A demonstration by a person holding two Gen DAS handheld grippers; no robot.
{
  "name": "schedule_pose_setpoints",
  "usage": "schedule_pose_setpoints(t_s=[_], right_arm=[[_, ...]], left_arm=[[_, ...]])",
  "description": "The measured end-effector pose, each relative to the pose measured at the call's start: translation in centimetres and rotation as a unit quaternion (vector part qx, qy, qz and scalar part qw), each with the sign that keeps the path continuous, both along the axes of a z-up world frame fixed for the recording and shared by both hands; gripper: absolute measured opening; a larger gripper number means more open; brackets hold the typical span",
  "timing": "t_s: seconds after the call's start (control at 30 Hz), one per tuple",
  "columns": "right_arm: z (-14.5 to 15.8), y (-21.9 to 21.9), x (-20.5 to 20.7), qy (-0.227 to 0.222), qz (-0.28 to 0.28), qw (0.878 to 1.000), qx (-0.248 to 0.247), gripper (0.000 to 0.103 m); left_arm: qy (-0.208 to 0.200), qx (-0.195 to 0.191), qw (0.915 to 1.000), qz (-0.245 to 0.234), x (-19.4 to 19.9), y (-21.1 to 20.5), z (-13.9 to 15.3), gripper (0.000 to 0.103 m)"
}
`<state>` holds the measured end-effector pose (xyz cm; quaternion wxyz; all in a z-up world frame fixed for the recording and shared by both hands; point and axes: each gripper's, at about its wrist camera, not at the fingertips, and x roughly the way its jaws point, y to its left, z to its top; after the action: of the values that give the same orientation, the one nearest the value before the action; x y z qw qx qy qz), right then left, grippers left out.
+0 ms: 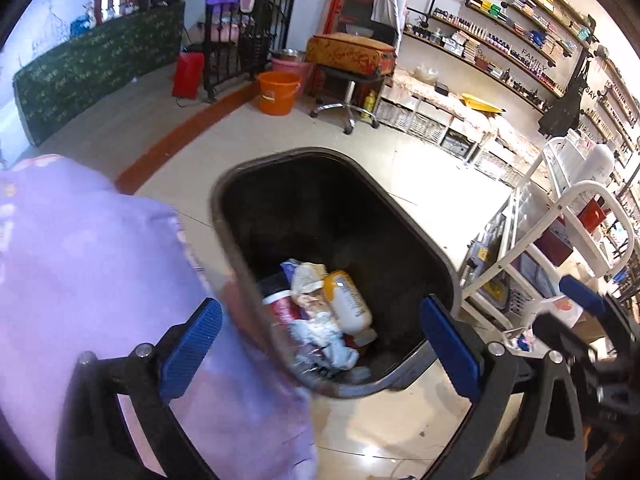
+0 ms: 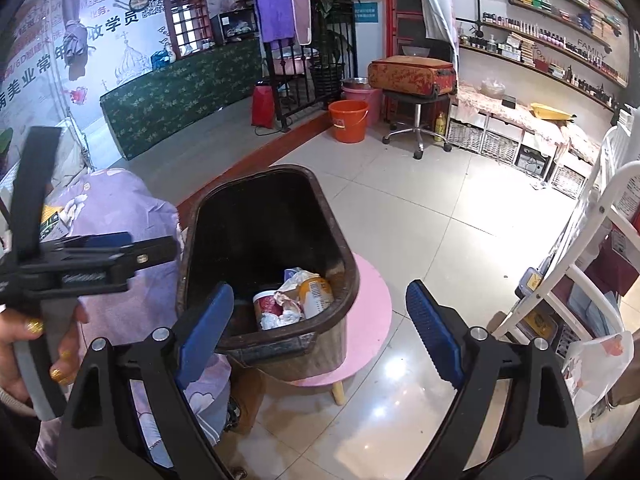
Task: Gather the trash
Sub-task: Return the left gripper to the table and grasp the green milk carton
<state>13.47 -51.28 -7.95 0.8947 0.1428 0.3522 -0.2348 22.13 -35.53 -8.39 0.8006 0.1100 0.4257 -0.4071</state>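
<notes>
Your left gripper [image 1: 320, 344] hangs w/ jaws spread wide, empty, over the dark trash bin [image 1: 424, 240]. Your right gripper [image 2: 320, 328] is also spread, empty. A yellow-capped bottle [image 1: 349, 300] & crumpled paper [image 1: 320, 340] lie in the bin.

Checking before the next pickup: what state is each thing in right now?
Trash bin: upright on the pink stool, no lid, partly filled.
Yellow-capped bottle: lying inside the bin.
Red cup: inside the bin.
Left gripper: open, empty.
Right gripper: open, empty.
</notes>
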Motion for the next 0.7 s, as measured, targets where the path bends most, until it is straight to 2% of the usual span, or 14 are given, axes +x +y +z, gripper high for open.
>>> schedule_pose_setpoints(t_s=[0.27,0.4,0.5,0.7], right_arm=[[-0.3,1.8,2.1,0.004,0.043,0.999,0.021,0.088],[-0.9,4.0,4.0,0.014,0.087,0.995,0.039,0.088],[-1.6,6.2,5.7,0.023,0.138,0.989,0.057,0.088],[-2.7,12.3,9.8,0.040,0.227,0.970,0.070,0.088]], left_arm=[[-0.010,0.007,0.9996,0.025,0.2,6.3,0.3,0.098],[-0.025,0.021,0.9989,0.034,0.2,10.0,-0.2,0.098],[-0.040,0.044,0.9971,0.047,0.5,13.1,-0.4,0.098],[-0.038,0.043,0.9938,0.095,2.7,20.2,0.3,0.098]])
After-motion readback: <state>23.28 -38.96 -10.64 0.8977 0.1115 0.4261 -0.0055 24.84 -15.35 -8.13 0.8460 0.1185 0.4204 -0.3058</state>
